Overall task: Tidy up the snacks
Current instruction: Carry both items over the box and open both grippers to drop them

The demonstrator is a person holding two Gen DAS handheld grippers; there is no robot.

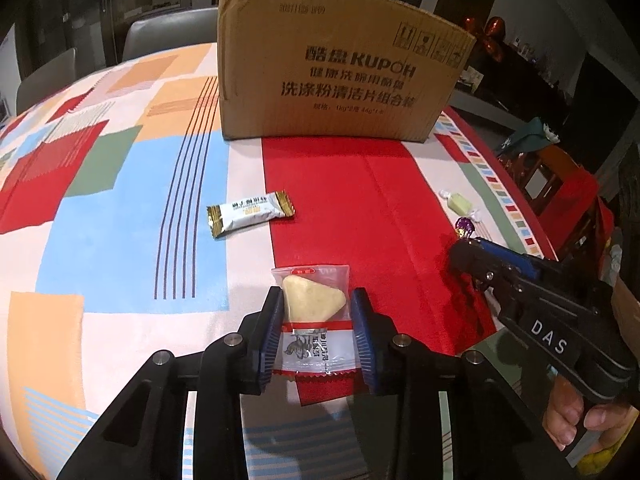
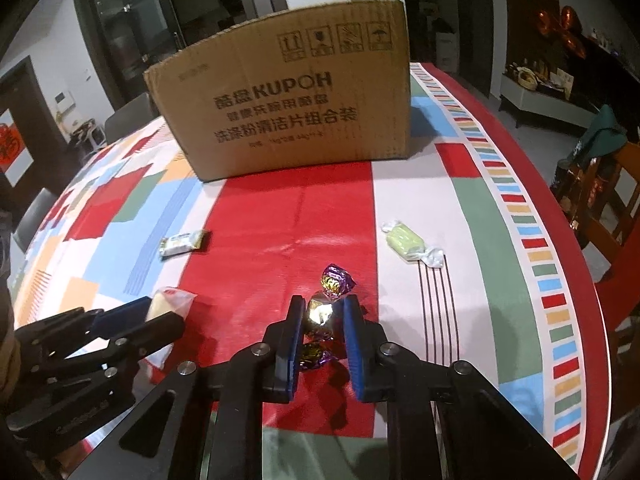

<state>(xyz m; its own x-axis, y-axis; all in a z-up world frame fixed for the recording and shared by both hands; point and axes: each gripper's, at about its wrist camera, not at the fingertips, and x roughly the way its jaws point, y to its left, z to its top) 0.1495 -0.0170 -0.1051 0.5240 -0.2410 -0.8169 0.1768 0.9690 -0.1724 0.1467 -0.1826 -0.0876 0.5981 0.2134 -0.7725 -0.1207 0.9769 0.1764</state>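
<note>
Nearest the left wrist camera, the left hand-held gripper point(image 1: 318, 304) — blue pads pressed against both sides of a clear snack packet point(image 1: 313, 312) holding a pale triangular cake, red band and print on its lower half. Lay on the table point(image 1: 120, 240), on the seam between pink and red patches of the patterned cloth. Closed on the packet at a middling width, not yet lifted clear as far as could be told.

Nearest the right wrist camera, the right hand-held gripper point(image 2: 322, 314) — narrowed hard around a shiny purple-and-gold wrapped candy point(image 2: 320, 312), twisted ends sticking out ahead of and behind the pads. Rested on the red patch of the cloth.

Further out, untouched on the table: a white-and-gold snack bar point(image 1: 251, 214) to the left, apart from both grippers; a pale green candy in a clear twist wrapper point(image 2: 408, 242) to the right, on the pink patch.

Beyond them, at the far end of the red patch, stood a cardboard box point(image 1: 336, 68) with printed lettering, upright, its inside hidden from both views.

At the lower right of the left view, a person's hand point(image 1: 580, 420) wrapped around the right gripper's handle.
</note>
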